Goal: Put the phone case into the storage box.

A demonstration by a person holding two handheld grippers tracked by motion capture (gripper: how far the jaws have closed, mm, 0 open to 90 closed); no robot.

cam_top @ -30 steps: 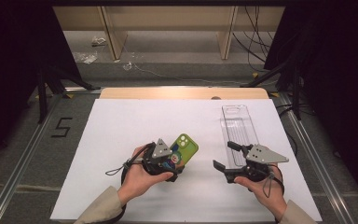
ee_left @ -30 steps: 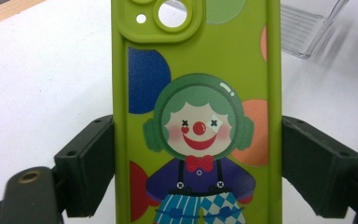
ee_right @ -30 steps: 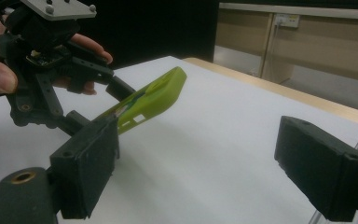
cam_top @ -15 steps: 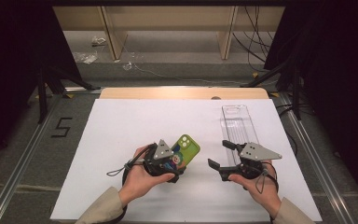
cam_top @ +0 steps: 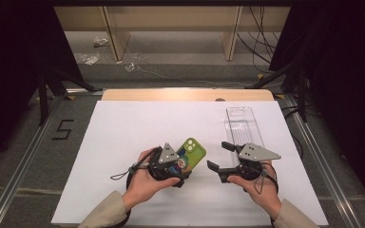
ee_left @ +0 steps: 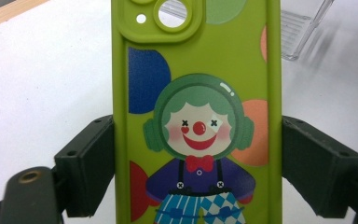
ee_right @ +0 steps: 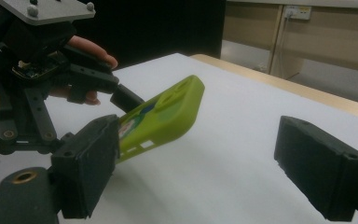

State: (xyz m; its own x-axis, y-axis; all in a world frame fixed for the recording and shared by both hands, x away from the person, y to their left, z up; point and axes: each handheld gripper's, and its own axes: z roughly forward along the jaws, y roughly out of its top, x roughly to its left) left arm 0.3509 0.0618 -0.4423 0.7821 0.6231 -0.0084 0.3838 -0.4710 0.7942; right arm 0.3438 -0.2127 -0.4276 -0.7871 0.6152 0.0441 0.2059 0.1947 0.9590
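Note:
A lime-green phone case (cam_top: 193, 151) printed with a clown is clamped by its long sides in my left gripper (cam_top: 180, 166), tilted up off the white table sheet. In the left gripper view the case (ee_left: 196, 93) stands between both pads (ee_left: 91, 163), which press its edges. My right gripper (cam_top: 217, 155) is a little to the right of the case, open, its jaws pointing left toward it. In the right gripper view the case (ee_right: 163, 114) slants just beyond the left pad (ee_right: 91, 163), and nothing lies between the wide jaws.
A clear plastic box (cam_top: 242, 124) lies at the back right of the white sheet (cam_top: 123, 128), just behind the right gripper. A wooden table edge (cam_top: 185, 94) runs along the far side. Metal rails flank the table.
My right gripper has shifted a little to the left, toward the phone case. The left gripper and the case have stayed still.

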